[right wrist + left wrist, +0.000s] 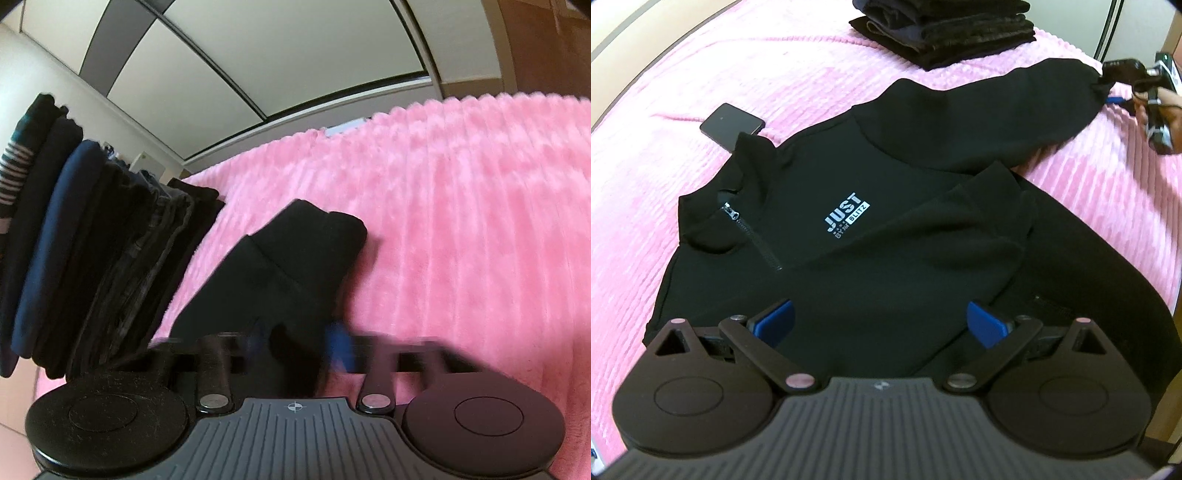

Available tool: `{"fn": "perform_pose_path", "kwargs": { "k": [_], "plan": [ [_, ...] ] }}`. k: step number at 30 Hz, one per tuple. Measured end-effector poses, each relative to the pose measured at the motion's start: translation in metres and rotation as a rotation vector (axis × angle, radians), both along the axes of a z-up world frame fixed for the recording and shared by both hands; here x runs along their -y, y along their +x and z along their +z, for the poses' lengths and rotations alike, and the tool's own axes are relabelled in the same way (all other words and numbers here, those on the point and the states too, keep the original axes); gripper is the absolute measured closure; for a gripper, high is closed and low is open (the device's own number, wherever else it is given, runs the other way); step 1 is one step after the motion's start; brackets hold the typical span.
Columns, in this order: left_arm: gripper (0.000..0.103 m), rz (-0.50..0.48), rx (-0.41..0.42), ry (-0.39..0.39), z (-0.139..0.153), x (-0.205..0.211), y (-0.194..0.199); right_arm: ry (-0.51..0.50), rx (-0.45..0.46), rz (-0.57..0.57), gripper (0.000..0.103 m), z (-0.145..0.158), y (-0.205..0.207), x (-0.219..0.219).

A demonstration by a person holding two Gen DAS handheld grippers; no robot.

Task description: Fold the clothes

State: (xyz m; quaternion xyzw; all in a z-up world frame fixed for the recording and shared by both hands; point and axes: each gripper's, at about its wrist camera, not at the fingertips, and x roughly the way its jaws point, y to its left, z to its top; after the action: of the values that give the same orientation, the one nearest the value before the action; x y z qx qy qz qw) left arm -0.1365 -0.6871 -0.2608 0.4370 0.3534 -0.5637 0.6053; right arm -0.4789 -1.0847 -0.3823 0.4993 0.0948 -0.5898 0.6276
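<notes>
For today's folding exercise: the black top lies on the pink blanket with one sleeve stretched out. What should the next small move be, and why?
Probably carry the sleeve inward across the chest of the top. The right tongs appear shut on its cuff, stretched out over the blanket, while the other sleeve already lies folded in. The left tongs are open above the hem.

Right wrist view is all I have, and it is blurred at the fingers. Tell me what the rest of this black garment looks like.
Observer: It is a black zip-neck sweatshirt lying front up on the pink blanket, with a white chest logo.
Operator: Report the other sleeve.
Observer: It is already folded across the chest, cuff near the logo.
Operator: Say what the left gripper is doing.
Observer: The left gripper is open, over the hem, holding nothing.
Operator: Name anything near the collar.
Observer: A dark phone lies beside it.
</notes>
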Motion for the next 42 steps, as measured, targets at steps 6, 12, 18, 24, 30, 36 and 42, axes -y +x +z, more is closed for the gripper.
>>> {"fn": "perform_pose_path", "kwargs": {
  "k": [6, 12, 18, 24, 30, 36, 42],
  "plan": [
    [0.005, 0.067, -0.014, -0.046, 0.020, -0.017, 0.022, -0.172, -0.276, 0.215, 0.097, 0.095, 0.097, -0.053],
    [0.005, 0.137, -0.018, -0.102, 0.051, -0.058, 0.062, -0.610, -0.293, 0.635, 0.097, 0.206, 0.274, -0.202],
    [0.005, 0.248, 0.020, -0.115, 0.068, -0.127, 0.124, -0.699, -0.287, 1.149, 0.001, 0.166, 0.430, -0.370],
    [0.005, 0.377, 0.049, -0.105, 0.068, -0.193, 0.179, -0.510, -0.353, 1.213, 0.001, 0.124, 0.422, -0.419],
    [0.013, 0.280, 0.075, -0.105, 0.046, -0.187, 0.196, -0.349, -0.527, 1.113, 0.001, 0.114, 0.347, -0.392],
    [0.029, -0.047, 0.284, -0.113, -0.004, -0.108, 0.186, -0.268, -0.643, 0.984, 0.001, 0.119, 0.284, -0.344],
    [0.040, -0.443, 0.531, -0.097, -0.065, -0.041, 0.168, -0.252, -0.665, 0.946, 0.001, 0.114, 0.254, -0.316]
  ]
}}
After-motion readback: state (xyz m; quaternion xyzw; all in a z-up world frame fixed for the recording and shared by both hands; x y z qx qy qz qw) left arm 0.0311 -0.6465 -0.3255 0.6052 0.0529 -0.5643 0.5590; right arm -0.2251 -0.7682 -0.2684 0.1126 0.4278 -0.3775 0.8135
